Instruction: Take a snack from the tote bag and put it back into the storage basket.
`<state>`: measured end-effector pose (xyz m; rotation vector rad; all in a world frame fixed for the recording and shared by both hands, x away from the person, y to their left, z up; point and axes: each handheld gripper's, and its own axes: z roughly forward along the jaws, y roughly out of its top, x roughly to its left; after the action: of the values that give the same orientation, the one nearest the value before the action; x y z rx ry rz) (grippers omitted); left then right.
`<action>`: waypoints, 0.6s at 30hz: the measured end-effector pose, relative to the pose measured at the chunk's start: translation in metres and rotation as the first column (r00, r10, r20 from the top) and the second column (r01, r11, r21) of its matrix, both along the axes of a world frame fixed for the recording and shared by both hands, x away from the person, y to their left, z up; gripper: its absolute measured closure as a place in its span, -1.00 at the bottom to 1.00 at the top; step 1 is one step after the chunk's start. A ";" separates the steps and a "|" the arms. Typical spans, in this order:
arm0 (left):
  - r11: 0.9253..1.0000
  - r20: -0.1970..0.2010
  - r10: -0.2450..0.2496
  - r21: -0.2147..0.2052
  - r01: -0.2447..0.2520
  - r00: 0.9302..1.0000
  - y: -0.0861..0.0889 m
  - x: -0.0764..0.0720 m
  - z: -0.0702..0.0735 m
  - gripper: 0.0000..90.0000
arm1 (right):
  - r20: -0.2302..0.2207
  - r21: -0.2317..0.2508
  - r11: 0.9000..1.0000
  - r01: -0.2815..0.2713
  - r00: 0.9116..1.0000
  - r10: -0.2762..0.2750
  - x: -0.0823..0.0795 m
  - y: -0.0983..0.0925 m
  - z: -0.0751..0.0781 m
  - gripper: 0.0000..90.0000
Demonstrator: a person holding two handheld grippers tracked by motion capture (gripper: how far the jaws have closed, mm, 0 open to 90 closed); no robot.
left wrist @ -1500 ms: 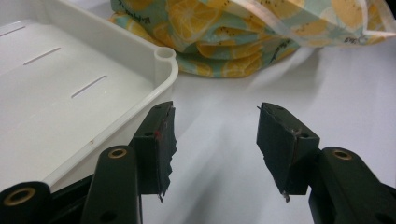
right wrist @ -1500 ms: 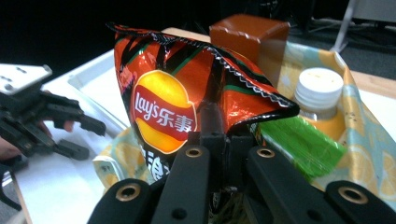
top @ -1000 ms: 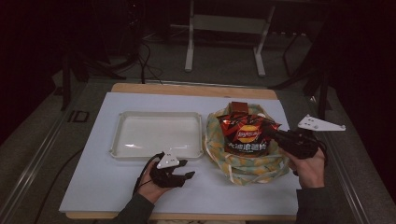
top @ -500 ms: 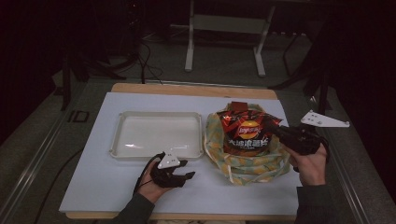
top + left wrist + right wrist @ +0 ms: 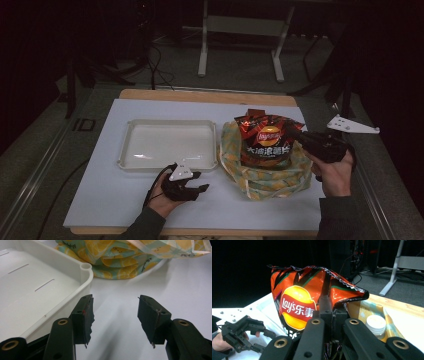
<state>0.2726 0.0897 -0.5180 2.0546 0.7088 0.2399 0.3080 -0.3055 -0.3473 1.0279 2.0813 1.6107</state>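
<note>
Jaws pinching Lay's chip bag (image 5: 299, 305), right gripper (image 5: 329, 306)

Right in front of me, a white tray (image 5: 169, 121) sits flat on the white tabletop (image 5: 100, 200), shallow, with thin slots in its floor. Just beside it on my right slumps a lemon-print cloth bag (image 5: 270, 181), its folds touching the tray's near corner. Tucked inside that bag, upright, there's a small jar with a white lid (image 5: 375, 324). A strip of wooden board (image 5: 200, 95) peeks out along the table's far edge. Beyond it the floor is dark, with a pale metal stand (image 5: 202, 55) and loose cables (image 5: 156, 65) trailing near its left leg.
</note>
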 end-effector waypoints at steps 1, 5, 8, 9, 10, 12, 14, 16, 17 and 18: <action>1.000 0.000 0.000 0.000 0.000 1.000 0.000 0.000 0.000 0.02 | 0.002 0.000 1.000 0.001 1.000 -0.001 0.000 0.000 0.001 1.00; 1.000 -0.001 -0.001 0.000 0.001 1.000 -0.001 0.000 0.000 0.02 | 0.013 0.006 1.000 0.003 1.000 -0.003 -0.001 -0.001 0.007 1.00; 1.000 -0.002 0.000 0.001 0.000 1.000 -0.001 0.000 0.000 0.02 | 0.023 0.009 1.000 0.003 1.000 -0.003 -0.002 -0.003 0.012 1.00; 1.000 -0.001 -0.001 0.001 0.001 1.000 -0.001 0.000 0.000 0.02 | 0.024 0.012 1.000 0.004 1.000 -0.004 -0.003 -0.004 0.013 1.00; 1.000 -0.001 -0.001 0.000 0.001 1.000 -0.001 0.000 0.000 0.02 | 0.027 0.014 1.000 0.004 1.000 -0.004 -0.003 -0.005 0.015 1.00; 1.000 -0.002 0.000 0.001 0.000 1.000 -0.001 0.000 -0.001 0.02 | 0.033 0.020 1.000 0.003 0.999 -0.003 -0.004 -0.005 0.017 1.00; 1.000 -0.003 0.001 0.000 -0.001 1.000 -0.001 0.000 -0.001 0.02 | 0.035 0.022 1.000 0.002 0.999 -0.003 -0.005 -0.005 0.019 1.00; 1.000 -0.003 0.000 0.001 0.000 1.000 -0.001 0.000 -0.001 0.02 | 0.040 0.017 1.000 0.000 0.999 0.000 -0.006 -0.005 0.021 1.00; 1.000 -0.004 0.001 0.001 -0.001 1.000 -0.001 0.000 -0.001 0.02 | 0.041 0.018 1.000 -0.002 0.999 0.001 -0.007 -0.004 0.022 1.00; 1.000 -0.004 0.001 0.002 -0.001 1.000 -0.001 0.000 -0.001 0.02 | 0.041 0.018 1.000 -0.004 0.999 0.003 -0.007 -0.004 0.023 1.00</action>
<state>0.2731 0.0885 -0.5190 2.0569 0.7125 0.2367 0.3008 -0.3093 -0.3238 0.9894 2.0463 1.6418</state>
